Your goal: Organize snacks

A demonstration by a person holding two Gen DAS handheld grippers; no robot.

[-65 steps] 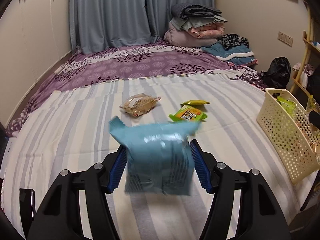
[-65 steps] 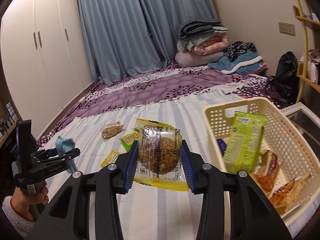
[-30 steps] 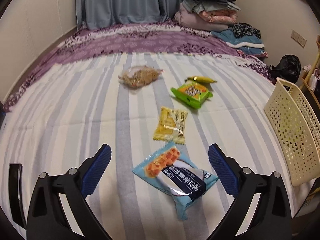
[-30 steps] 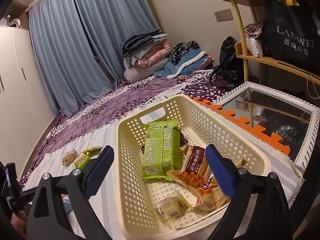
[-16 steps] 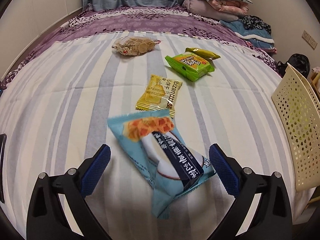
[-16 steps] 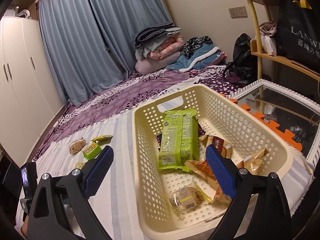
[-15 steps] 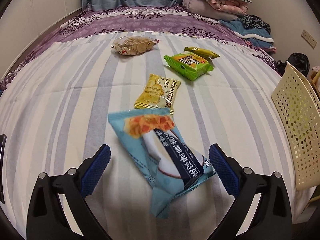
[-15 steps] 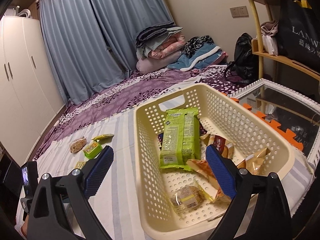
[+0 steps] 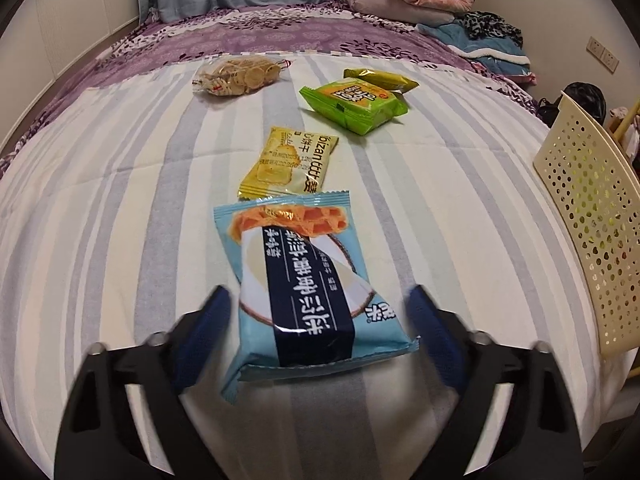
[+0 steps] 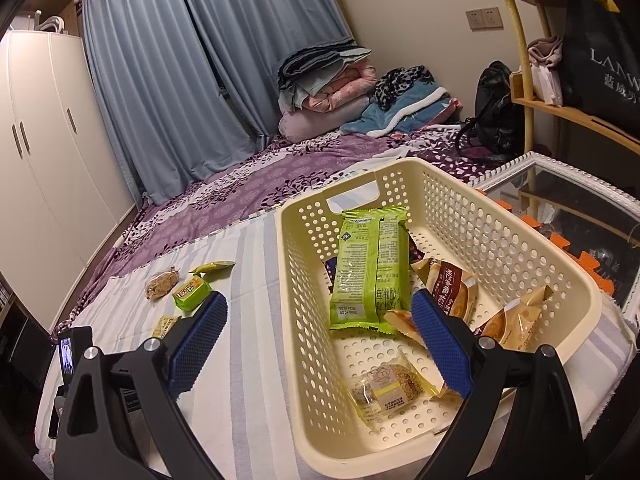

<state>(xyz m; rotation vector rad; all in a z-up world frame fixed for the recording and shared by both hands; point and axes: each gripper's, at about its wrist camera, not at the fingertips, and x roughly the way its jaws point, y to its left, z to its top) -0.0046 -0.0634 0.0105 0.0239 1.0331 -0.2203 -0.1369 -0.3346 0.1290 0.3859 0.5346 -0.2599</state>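
Left tool (image 9: pixel 320 312) closing around blue snack packet (image 9: pixel 308 280) (pads not yet touching).

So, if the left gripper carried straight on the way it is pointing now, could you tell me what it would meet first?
Most likely the light blue snack packet, which lies on the striped bed cover between the closing jaws of the left gripper. The pads do not look pressed on it yet.
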